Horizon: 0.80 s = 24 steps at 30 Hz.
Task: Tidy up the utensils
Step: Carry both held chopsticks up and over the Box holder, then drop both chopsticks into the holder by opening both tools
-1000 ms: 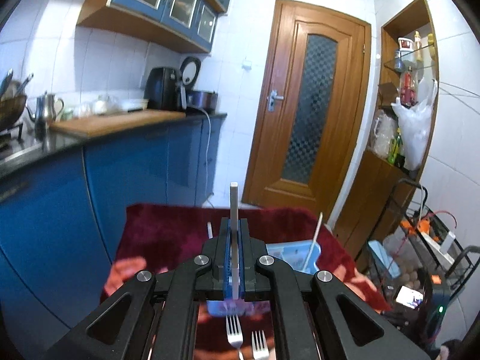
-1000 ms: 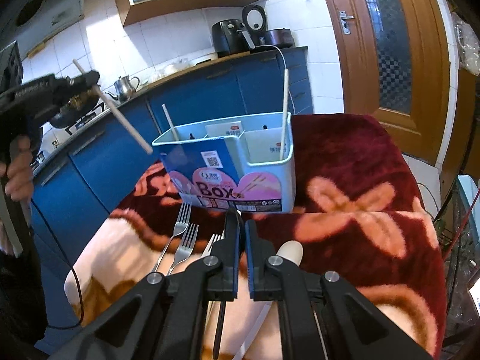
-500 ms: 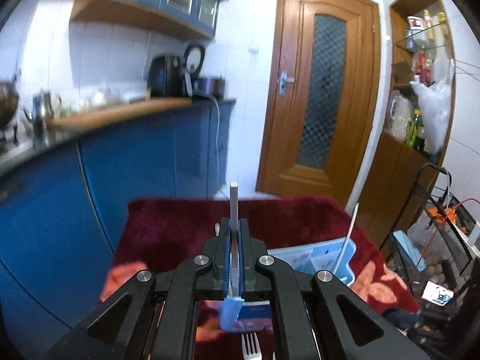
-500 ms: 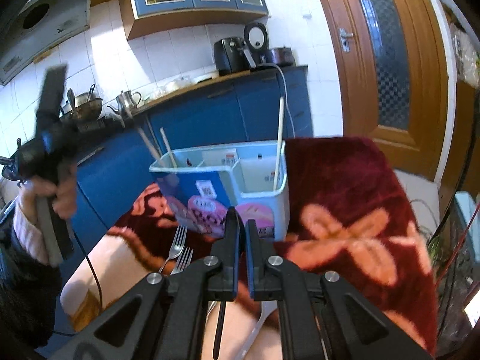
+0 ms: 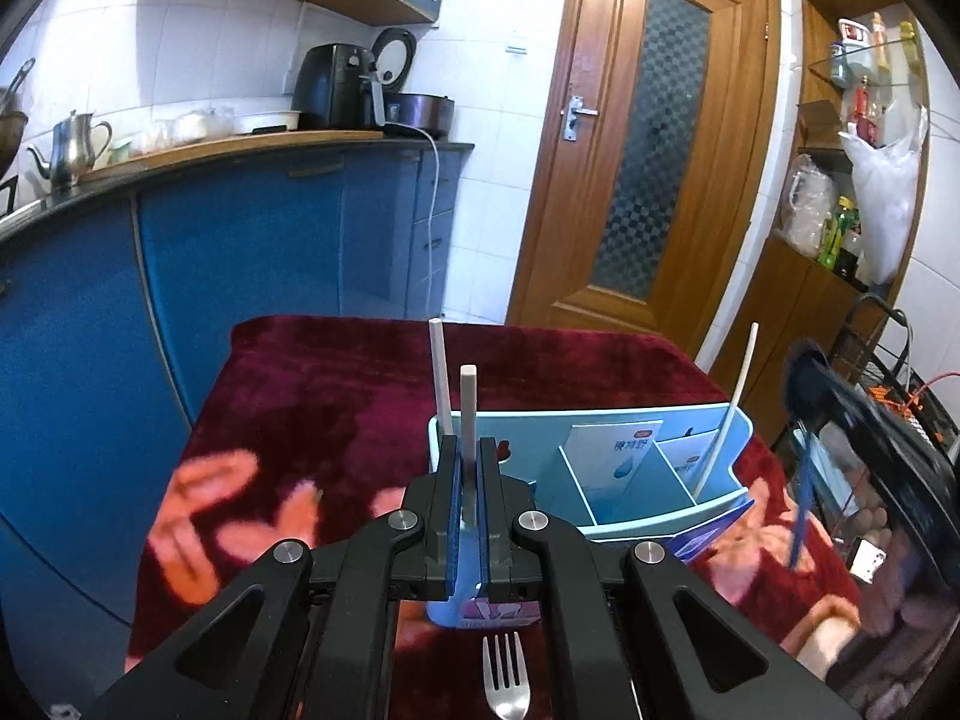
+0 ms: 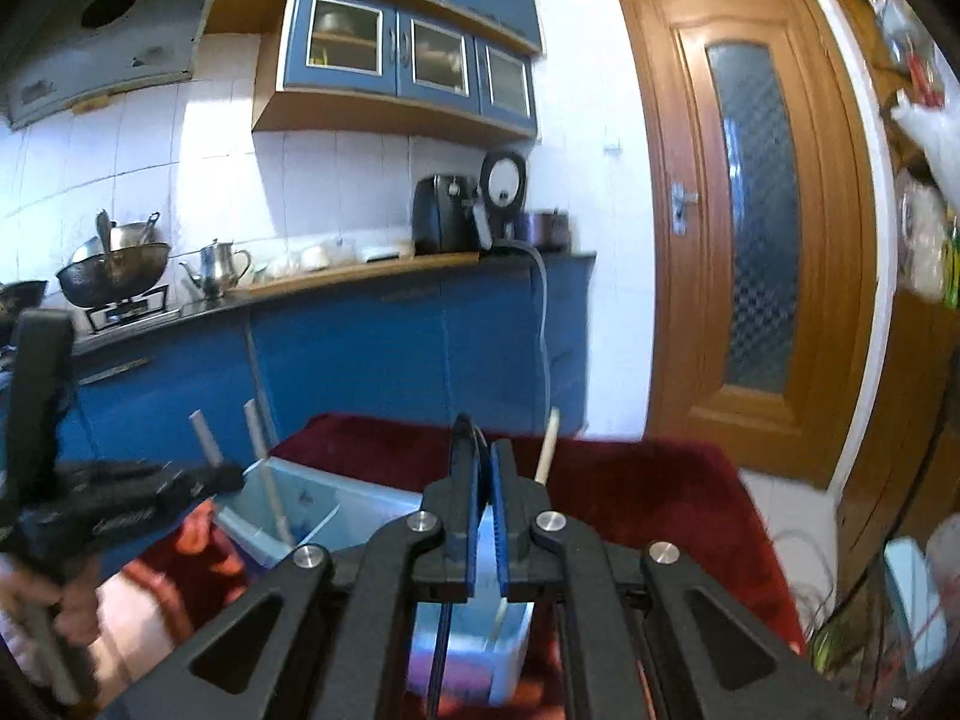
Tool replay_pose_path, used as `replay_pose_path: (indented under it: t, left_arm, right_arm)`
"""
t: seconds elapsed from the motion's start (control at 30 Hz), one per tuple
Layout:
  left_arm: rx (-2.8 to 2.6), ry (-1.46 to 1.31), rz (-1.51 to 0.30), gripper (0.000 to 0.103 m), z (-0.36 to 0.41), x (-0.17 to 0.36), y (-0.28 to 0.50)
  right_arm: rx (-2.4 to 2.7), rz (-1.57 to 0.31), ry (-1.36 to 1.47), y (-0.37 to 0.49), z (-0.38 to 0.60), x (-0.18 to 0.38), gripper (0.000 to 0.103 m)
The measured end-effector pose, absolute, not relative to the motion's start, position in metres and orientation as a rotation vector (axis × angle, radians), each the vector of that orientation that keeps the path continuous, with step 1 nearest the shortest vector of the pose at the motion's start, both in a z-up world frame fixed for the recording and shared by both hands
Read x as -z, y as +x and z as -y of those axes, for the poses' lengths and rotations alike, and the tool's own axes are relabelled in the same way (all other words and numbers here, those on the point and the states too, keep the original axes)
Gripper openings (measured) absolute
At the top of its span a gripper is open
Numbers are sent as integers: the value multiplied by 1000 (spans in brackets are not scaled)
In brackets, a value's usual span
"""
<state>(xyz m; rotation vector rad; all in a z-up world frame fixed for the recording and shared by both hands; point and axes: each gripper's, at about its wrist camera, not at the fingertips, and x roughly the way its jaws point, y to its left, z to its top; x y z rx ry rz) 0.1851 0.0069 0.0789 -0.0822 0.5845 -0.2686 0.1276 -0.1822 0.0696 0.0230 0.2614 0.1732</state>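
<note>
The left wrist camera looks slightly down along its fingers, close over the blue box [image 5: 654, 480] on the red blanket [image 5: 336, 396]. The right wrist camera faces more level, from the box's other side; both share the door [image 6: 756, 228] and counter [image 6: 372, 267]

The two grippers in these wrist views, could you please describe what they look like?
Both are matte black plastic. The left gripper and the right gripper each have two flat narrow fingers with blue ribbed pads on the inner faces, carried on angular black link arms with triangular cut-outs and round silver bolt heads. Seen from the right wrist, the left one has a pistol-style handle, pale lettering too blurred to read and a thin dark cable.
</note>
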Motion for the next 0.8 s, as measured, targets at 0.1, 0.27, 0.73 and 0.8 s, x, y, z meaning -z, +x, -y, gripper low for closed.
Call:
replay_pose_path:
  t: [0.1, 0.27, 0.73, 0.8]
  left_arm:
    - [272, -79, -589, 4, -6, -78, 185]
    - [278, -83, -591, 4, -6, -77, 186]
    - [292, -106, -602, 16, -7, -84, 175]
    - [297, -109, -604, 17, -8, -86, 171]
  right_arm:
    - [-150, -216, 2, 139, 177, -69, 5]
    - [-131, -227, 18, 161, 176, -57, 5]
    - [-209, -283, 72, 145, 182, -52, 23]
    - [-210, -279, 73, 138, 182, -56, 24]
